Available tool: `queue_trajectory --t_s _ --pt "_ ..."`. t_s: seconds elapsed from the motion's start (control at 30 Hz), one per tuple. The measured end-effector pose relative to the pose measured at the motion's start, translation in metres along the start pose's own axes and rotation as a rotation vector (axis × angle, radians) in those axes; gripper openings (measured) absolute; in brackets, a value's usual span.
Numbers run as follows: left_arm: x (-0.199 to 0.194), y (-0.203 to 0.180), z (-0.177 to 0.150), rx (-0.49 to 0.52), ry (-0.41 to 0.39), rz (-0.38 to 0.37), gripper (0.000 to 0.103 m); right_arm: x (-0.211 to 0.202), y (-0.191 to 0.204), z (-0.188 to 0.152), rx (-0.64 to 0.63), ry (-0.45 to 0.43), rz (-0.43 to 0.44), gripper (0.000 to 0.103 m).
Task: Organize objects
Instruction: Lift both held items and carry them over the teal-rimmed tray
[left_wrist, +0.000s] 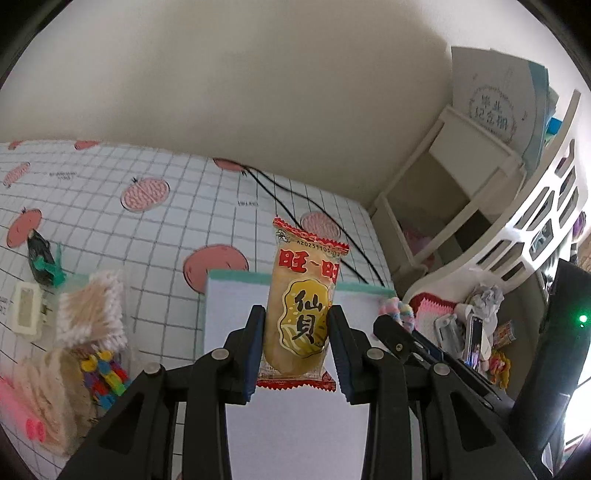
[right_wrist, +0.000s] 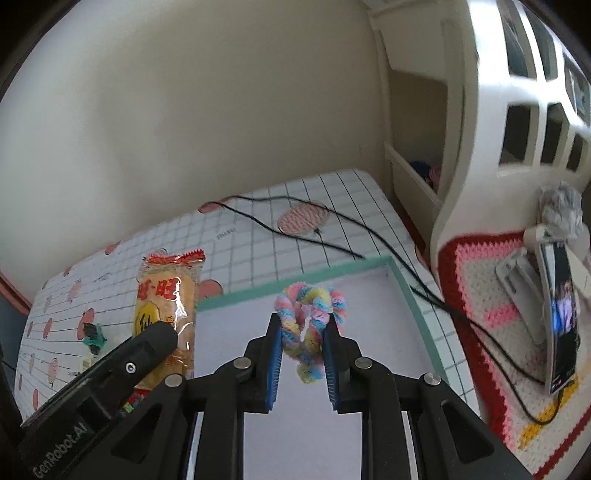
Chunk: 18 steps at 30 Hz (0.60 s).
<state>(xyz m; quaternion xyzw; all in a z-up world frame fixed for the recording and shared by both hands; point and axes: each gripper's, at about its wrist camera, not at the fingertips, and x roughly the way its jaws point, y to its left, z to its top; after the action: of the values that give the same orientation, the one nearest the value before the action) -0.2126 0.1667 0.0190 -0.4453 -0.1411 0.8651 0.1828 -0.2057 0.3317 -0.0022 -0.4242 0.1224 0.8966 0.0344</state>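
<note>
- Gridded counter (left_wrist: 155, 221) beneath carries a shallow teal-rimmed tray (right_wrist: 417, 306), white floor bare.
- Left gripper (left_wrist: 295, 347) fingers clench the rice-cracker packet (left_wrist: 303, 306) upright above the tray, likely for deposit.
- Right gripper (right_wrist: 303, 354) fingers pinch the pastel chenille ring (right_wrist: 310, 321) over the same tray.
- Loose clutter (left_wrist: 88, 317) lies left of the tray.

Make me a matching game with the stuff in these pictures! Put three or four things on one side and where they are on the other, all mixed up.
Things:
1. rice cracker packet
2. fluffy pastel twist
3. phone
4. black cable

Places:
A. lying across the checked tablecloth
B. leaning upright on the crocheted mat
C. held in the left gripper
D. held in the right gripper

Pairs: 1-C, 2-D, 3-B, 4-A
</note>
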Motion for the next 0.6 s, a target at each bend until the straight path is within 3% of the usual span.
queue_trajectory --t_s 0.33,0.6 --pt "0.031 0.001 -0.017 0.025 0.088 0.029 0.036 0.022 -0.023 -0.013 0.035 0.064 -0.023 0.022" --pt "0.041 0.004 -0.022 0.022 0.114 0.049 0.036 0.033 -0.028 -0.021 0.048 0.102 -0.039 0.022"
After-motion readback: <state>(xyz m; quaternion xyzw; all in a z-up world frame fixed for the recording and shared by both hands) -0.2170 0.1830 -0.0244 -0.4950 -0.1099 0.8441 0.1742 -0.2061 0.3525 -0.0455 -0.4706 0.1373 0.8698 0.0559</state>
